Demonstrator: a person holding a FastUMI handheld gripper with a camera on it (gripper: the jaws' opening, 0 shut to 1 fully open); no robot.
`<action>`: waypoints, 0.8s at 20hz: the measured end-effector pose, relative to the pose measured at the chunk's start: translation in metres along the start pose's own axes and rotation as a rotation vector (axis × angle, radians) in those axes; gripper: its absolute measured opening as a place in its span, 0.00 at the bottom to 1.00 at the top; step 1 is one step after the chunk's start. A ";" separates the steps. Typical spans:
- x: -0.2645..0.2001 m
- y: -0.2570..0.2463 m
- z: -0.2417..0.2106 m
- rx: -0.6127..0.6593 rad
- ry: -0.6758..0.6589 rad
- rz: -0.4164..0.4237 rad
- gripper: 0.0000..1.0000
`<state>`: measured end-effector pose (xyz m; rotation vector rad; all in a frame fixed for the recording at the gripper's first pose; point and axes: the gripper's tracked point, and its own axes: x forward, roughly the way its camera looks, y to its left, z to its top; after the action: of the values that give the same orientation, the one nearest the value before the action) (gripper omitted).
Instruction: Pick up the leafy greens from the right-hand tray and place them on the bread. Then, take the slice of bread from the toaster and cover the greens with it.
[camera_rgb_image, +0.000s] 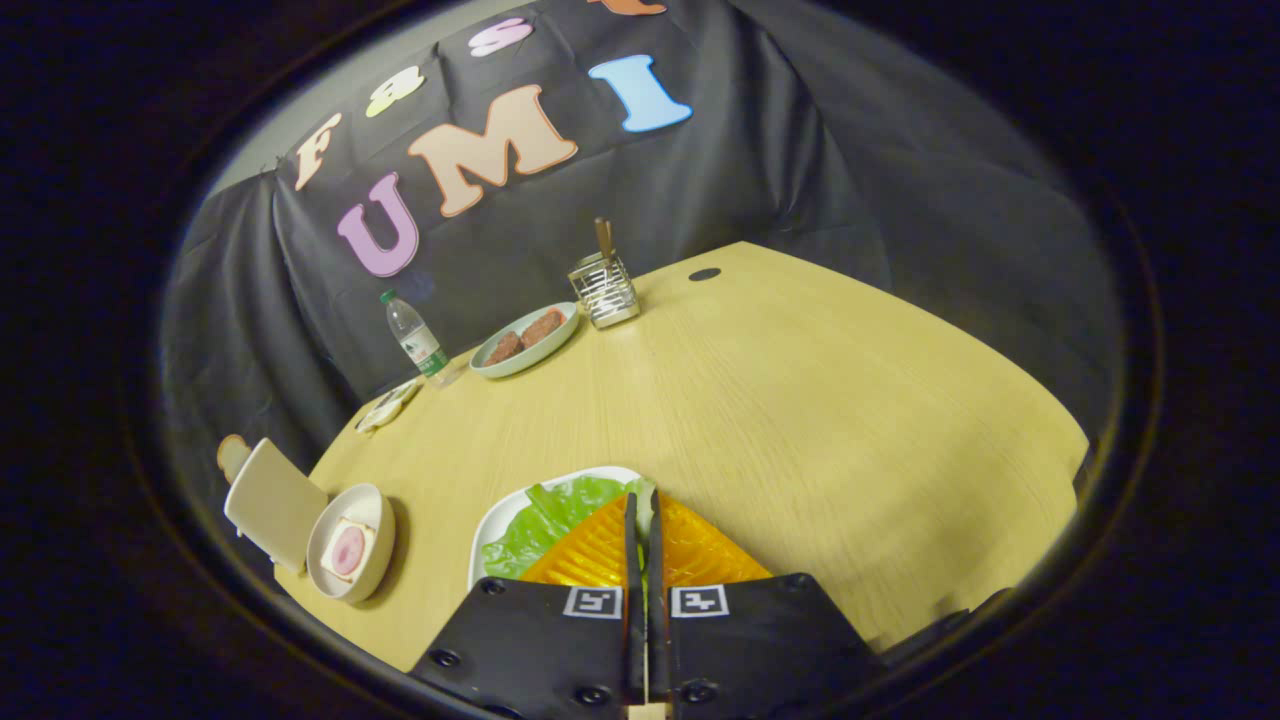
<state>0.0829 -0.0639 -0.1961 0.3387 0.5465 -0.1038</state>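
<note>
Starting at the far left edge of the wooden table (800, 400): there's a toaster (272, 503) sitting at the table's near-left corner, with a slice of bread (232, 455) poking up behind it. Right beside it is a small round bowl-like plate (375, 510) holding a square slice of bread topped with something pink (348, 550). Farther back on the left there's a small flat dish (388, 404), then a plastic water bottle (415, 338) with a green cap standing up near the wall. Next to that, an oval plate (500, 368) with a couple of brownish patties (525, 335), and just right of it a wire holder (603, 290) with a wooden handle sticking out.

Coming near again, the leafy greens (550, 515) lie on a white tray (497, 520), right at the gripper (642, 505). The fingers are pretty much closed together, only a sliver of gap, tips down over the lettuce's right edge. Can't tell for sure whether they're actually pinching a leaf.
</note>
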 end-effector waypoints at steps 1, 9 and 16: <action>-0.003 0.003 0.004 0.006 -0.014 0.009 0.04; -0.032 0.050 0.033 -0.012 -0.127 0.112 0.04; -0.046 0.112 0.044 0.003 -0.175 0.203 0.04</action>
<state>0.0863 0.0268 -0.1043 0.3820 0.3367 0.0620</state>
